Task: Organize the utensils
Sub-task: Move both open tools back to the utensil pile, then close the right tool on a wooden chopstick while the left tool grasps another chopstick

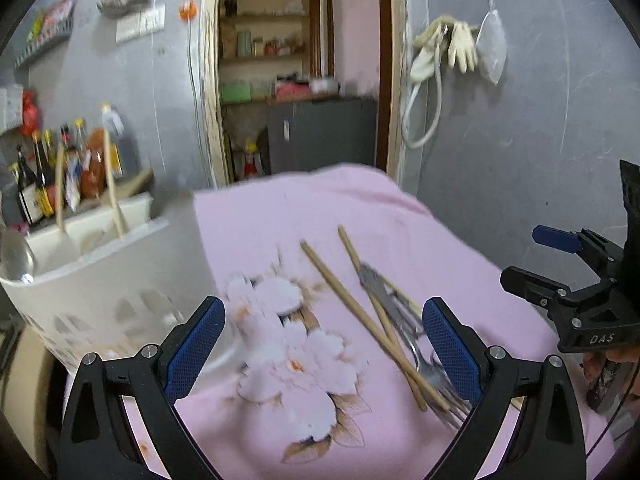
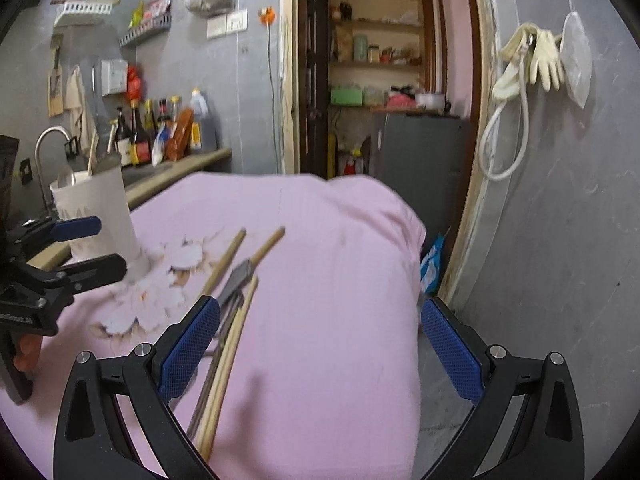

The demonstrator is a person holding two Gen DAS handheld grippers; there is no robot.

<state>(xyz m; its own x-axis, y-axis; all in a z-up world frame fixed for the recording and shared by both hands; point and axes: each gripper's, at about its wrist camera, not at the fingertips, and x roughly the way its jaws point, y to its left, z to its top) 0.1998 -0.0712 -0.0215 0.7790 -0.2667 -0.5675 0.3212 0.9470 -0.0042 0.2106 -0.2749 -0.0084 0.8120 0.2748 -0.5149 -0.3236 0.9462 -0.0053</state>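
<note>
Wooden chopsticks (image 1: 352,308) lie crossed with metal forks (image 1: 404,320) on the pink flowered cloth (image 1: 312,216). A white utensil holder (image 1: 100,280) stands at the left with a spoon (image 1: 16,258) and chopsticks inside. My left gripper (image 1: 322,344) is open and empty above the cloth, its right finger over the forks. My right gripper (image 2: 320,350) is open and empty; the chopsticks (image 2: 228,344) and forks (image 2: 236,280) lie by its left finger. The holder (image 2: 100,216) shows at the left. Each gripper appears in the other's view: the right (image 1: 560,276), the left (image 2: 68,248).
A counter (image 2: 180,168) behind the holder carries sauce bottles (image 2: 160,128), with a tap (image 2: 48,140) at the left. An open doorway (image 2: 380,80) leads to shelves. Gloves and a hose (image 2: 524,64) hang on the grey wall at the right. The cloth's edge (image 2: 416,260) drops off to the right.
</note>
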